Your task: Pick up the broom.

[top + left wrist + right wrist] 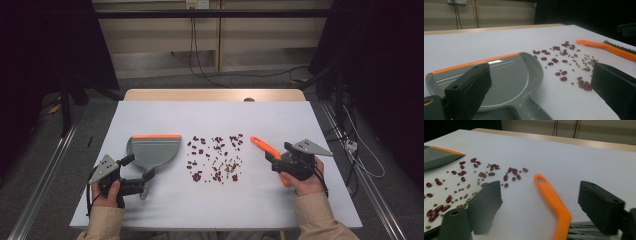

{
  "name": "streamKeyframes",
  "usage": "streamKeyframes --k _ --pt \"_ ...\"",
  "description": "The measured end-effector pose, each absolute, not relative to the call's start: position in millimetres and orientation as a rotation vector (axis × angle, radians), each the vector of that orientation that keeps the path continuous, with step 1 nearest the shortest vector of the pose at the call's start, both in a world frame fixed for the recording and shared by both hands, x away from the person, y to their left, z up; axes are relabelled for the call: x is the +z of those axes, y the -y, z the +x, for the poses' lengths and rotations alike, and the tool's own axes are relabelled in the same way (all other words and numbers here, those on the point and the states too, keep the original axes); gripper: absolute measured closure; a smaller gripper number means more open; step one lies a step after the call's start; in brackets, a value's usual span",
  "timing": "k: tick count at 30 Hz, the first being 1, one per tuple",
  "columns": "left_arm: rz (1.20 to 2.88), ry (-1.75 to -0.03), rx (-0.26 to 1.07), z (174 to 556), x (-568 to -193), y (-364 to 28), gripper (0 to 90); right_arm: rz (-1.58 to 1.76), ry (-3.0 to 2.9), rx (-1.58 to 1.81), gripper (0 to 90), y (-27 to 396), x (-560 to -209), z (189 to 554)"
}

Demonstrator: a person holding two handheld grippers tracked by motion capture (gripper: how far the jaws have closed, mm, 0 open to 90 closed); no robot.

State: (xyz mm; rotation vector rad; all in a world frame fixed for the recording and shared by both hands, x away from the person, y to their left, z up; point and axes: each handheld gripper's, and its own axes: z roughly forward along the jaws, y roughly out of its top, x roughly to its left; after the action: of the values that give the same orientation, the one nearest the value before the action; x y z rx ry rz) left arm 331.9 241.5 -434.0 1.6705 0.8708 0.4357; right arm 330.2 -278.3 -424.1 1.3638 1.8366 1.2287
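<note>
Straddling the orange brush handle (552,202), the right tool (539,205) has its jaws set wide on either side of it, and neither pad presses on the plastic yet. The brush (267,152) lies at the right of the white surface (215,200), handle tip pointing toward the spill, bristles back under the hand. Its bristles (584,231) show as a grey fringe at the lower edge of the right gripper view.

The left tool (541,92) is likewise wide open, one jaw over the grey dustpan (506,80) and the other out beside the pan's stem; it grips nothing. The dustpan rests flat at the left of the surface, its orange lip (156,136) on the far side from the person.

Between brush and pan lie the scattered red beans (216,157), mixed with smaller greenish grains (461,191).

The risks from here, as I judge them: the handle is slim and bent, so a grip landing on the bend could let the brush twist or slip once lifted. A low approach could drag the bristles and flick nearby beans farther out. The pan's stem seems to sit off-centre between the left jaws, though the angle makes that hard to confirm; closing there may skid the pan instead of catching it.
</note>
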Motion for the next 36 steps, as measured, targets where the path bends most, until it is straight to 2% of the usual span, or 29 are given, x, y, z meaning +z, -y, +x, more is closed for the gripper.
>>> streamKeyframes --k 6,17,36 --pt "1.678 -0.877 0.43 332.8 -434.9 -241.7 3.2 1.397 -1.862 1.192 27.5 279.2 -421.7 344.5" --pt "1.678 -0.874 0.426 333.4 -434.9 -241.2 3.2 1.419 -1.986 1.068 47.1 278.9 -423.4 371.4" --pt "1.675 -0.868 0.422 333.5 -434.8 -241.1 3.3 1.577 -2.118 0.87 58.2 281.3 -435.3 388.3"
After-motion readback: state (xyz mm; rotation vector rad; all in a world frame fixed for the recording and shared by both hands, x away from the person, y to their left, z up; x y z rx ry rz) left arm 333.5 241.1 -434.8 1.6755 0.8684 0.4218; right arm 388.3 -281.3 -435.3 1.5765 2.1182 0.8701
